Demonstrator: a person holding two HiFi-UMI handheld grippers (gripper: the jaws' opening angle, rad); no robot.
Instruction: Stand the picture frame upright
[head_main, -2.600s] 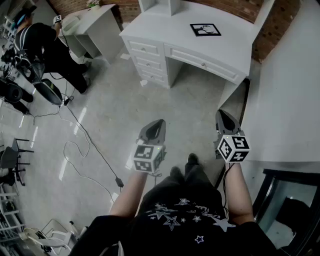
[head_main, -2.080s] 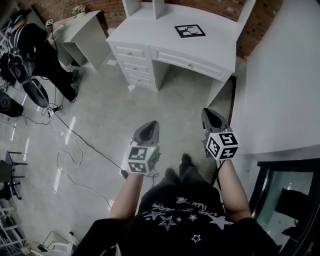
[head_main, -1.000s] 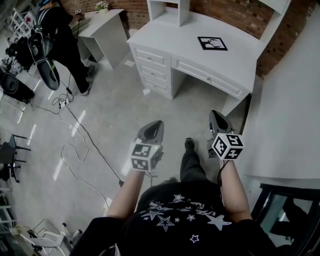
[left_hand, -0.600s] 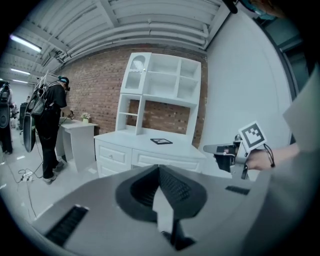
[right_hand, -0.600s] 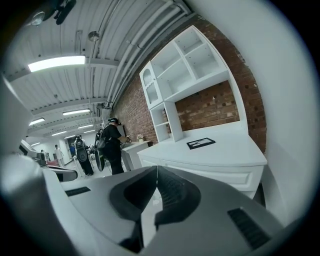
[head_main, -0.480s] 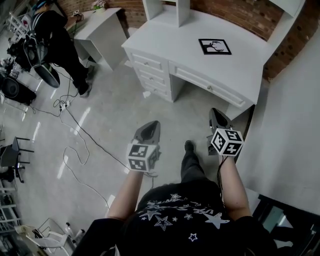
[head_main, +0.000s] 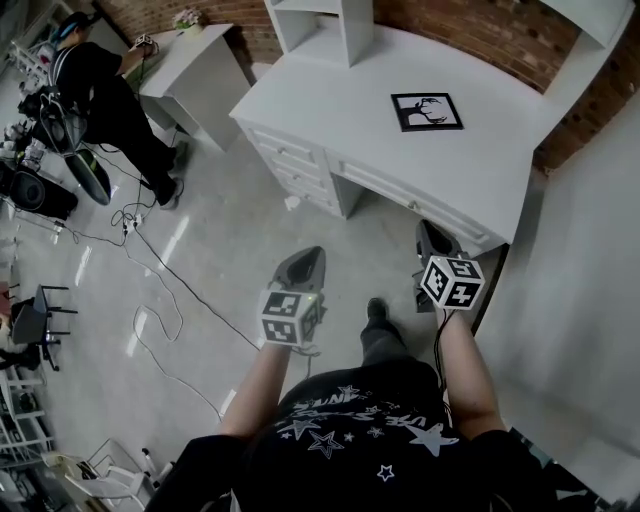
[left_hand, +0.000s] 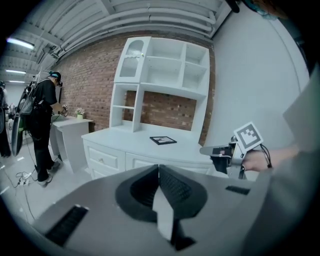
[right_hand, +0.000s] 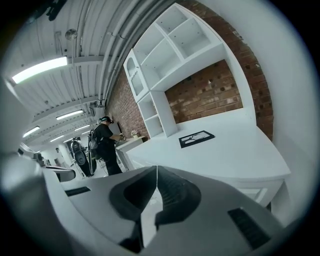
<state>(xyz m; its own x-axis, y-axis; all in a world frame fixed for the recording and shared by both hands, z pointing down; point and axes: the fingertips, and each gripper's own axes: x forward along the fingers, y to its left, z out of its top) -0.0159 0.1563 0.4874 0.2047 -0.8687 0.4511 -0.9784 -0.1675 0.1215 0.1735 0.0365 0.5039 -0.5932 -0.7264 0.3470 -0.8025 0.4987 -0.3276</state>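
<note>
A black picture frame lies flat on the white desk, face up, showing a dark branch picture. It also shows as the black frame in the left gripper view and the black frame in the right gripper view. My left gripper is held over the floor in front of the desk, shut and empty. My right gripper hovers at the desk's front edge, well short of the frame, shut with nothing between its jaws. The right gripper is seen from the side in the left gripper view.
The desk has drawers on its left and a white shelf unit against the brick wall. A white wall runs along my right. A person stands at a smaller white table to the left; cables trail across the floor.
I have stepped closer to the desk. The frame and desk now sit lower and nearer in the head view, and the right gripper has reached the desk's front edge. Both grippers stay shut.
</note>
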